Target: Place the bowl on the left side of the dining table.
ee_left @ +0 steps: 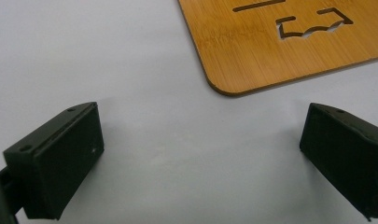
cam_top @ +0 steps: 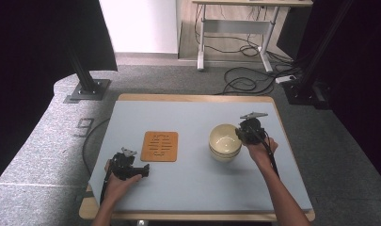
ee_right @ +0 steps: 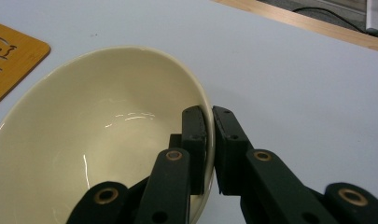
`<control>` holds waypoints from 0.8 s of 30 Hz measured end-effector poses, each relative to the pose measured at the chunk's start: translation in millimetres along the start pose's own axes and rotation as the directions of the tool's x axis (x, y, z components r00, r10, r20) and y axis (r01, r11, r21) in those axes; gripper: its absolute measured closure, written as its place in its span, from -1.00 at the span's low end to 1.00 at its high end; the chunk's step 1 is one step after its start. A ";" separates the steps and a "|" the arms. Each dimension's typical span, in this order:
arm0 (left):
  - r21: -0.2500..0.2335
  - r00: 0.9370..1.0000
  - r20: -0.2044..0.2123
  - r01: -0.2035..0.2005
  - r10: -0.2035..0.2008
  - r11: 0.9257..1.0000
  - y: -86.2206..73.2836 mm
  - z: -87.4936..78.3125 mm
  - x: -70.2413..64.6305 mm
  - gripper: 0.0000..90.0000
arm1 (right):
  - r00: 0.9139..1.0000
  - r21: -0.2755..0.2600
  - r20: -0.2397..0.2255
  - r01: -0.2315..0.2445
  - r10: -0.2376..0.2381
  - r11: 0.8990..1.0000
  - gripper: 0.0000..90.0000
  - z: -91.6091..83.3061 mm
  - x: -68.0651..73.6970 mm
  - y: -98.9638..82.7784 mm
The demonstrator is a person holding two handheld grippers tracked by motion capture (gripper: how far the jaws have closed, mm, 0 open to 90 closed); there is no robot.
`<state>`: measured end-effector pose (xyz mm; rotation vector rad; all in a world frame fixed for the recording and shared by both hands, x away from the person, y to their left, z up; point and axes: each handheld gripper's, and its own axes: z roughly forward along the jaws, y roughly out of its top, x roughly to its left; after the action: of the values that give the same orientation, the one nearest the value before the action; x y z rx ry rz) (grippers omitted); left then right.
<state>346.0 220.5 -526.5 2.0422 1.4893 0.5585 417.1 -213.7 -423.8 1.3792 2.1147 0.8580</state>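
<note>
**Right Gripper Clamped on Bowl Rim; Left Gripper Spread Beside Trivet**

In the high view, the right gripper (cam_top: 240,133) covered the right-hand edge of the cream bowl (cam_top: 222,139), so the contact point could not be made out there. The bowl appeared to sit on a second one nested beneath it; only a thin band of the lower one showed, and this could not be confirmed. The person's forearms were cut off at the bottom edge.

The right gripper view resolved the contact: the right gripper (ee_right: 209,116) was pinching the bowl (ee_right: 98,140) at its rim, one jaw inside the wall and one outside, pressed together on it. The bowl's near side was cut off by the lower frame edge, and a corner of the bamboo trivet (ee_right: 11,60) entered at the left.

The bowl stood right of centre on the grey-blue table (cam_top: 193,188), well apart from the bamboo trivet (cam_top: 159,146) to its left. Open surface lay between the two, and more in front of them toward the person. The table's wooden border (ee_right: 308,21) ran behind the bowl.

The left gripper (cam_top: 143,172) rested near the front left edge. In the left gripper view, the left gripper (ee_left: 200,154) stood spread wide with bare table between the jaws; the rounded trivet corner (ee_left: 270,51) lay just beyond, not touching either jaw. The trivet's cut-out slots were cropped at the top.
</note>
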 end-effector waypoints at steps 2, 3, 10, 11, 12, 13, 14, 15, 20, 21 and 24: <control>0.000 1.000 0.000 0.000 0.000 1.000 0.0 0.0 0.0 -1.00 | 1.000 -0.002 -0.002 -0.005 0.005 1.000 0.86 0.4 -0.6 -0.3; 0.000 1.000 0.000 0.000 0.000 1.000 0.0 0.0 0.0 -1.00 | 1.000 -0.001 -0.005 -0.009 0.009 1.000 0.86 0.4 -0.9 -0.5; 0.000 1.000 -0.001 0.000 0.000 1.000 0.0 0.0 0.0 -1.00 | 1.000 -0.037 -0.003 -0.008 0.007 0.999 0.87 0.0 -0.5 -3.9; 0.000 1.000 -0.001 -0.001 0.001 1.000 0.0 0.0 0.1 -1.00 | 1.000 -0.045 -0.004 -0.008 0.008 0.999 0.87 -0.1 -0.4 -4.6; 0.000 1.000 -0.001 -0.001 0.001 1.000 0.0 0.0 0.1 -1.00 | 1.000 -0.051 -0.002 -0.004 0.004 0.999 0.87 -0.3 -0.3 -5.2; 0.000 1.000 -0.001 -0.001 0.001 1.000 0.0 0.0 0.1 -1.00 | 1.000 -0.056 -0.002 -0.001 0.001 0.998 0.87 -0.4 -0.1 -5.6; 0.000 1.000 -0.001 -0.001 0.001 1.000 0.0 0.0 0.1 -1.00 | 1.000 -0.060 -0.002 0.000 0.000 0.998 0.87 -0.5 0.0 -5.8; 0.000 1.000 -0.001 0.000 0.000 1.000 0.0 0.0 0.1 -1.00 | 1.000 -0.062 -0.002 -0.001 0.001 0.998 0.87 -0.6 0.0 -5.9; 0.000 1.000 -0.001 0.000 0.000 1.000 0.0 0.0 0.0 -1.00 | 1.000 -0.085 0.003 0.015 -0.015 0.996 0.87 -2.3 1.1 -5.9; 0.000 1.000 -0.001 0.000 0.000 1.000 0.0 0.0 0.0 -1.00 | 1.000 -0.089 0.004 0.019 -0.018 0.996 0.87 -2.8 1.2 -5.8; 0.000 1.000 -0.001 0.000 0.000 1.000 0.0 0.0 0.1 -1.00 | 1.000 -0.108 0.006 0.014 -0.014 0.994 0.87 -4.7 1.6 -5.5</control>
<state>346.0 220.5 -526.4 2.0425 1.4896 0.5595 409.8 -215.0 -424.5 1.3083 2.0399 0.9476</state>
